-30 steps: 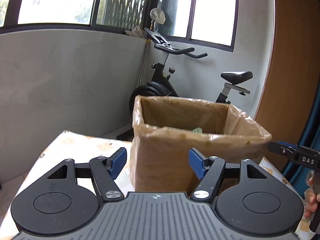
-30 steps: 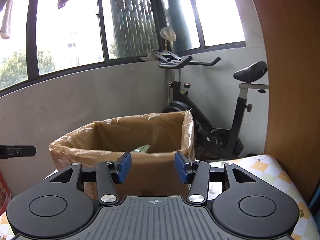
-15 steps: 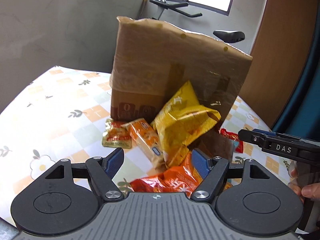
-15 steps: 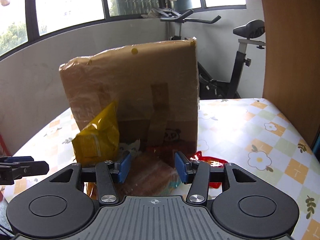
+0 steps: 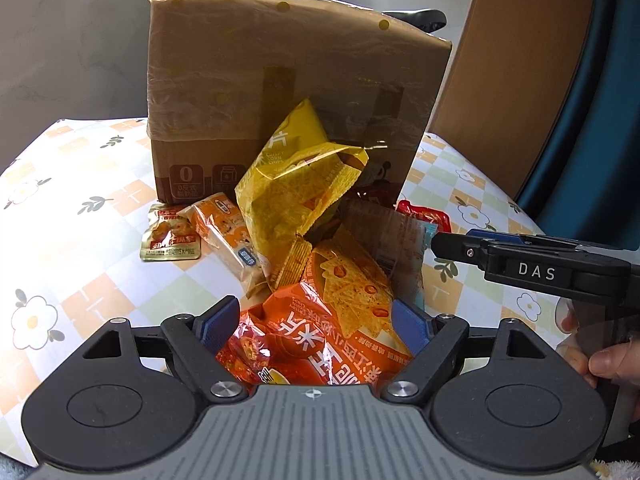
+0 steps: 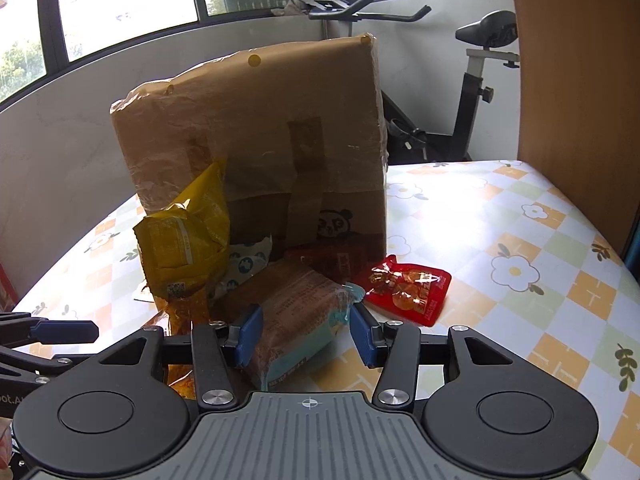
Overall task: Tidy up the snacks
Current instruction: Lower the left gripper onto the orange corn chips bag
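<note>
**Snack pile in front of box, both tongs open**

My left tongs [image 5: 316, 326] are spread wide over the orange-red foil chip bag [image 5: 320, 320], not gripping. My right tongs [image 6: 306, 334] gape around the brown-and-teal wrapped snack pack [image 6: 292, 316]. Yellow corn-chip bag [image 5: 296, 196] leans on the plastic-wrapped cardboard box [image 5: 280, 80] at 12 o'clock. Red flat pouch [image 6: 408, 286] lies on the flower-print table [image 6: 520, 240] at 1 o'clock.
</note>
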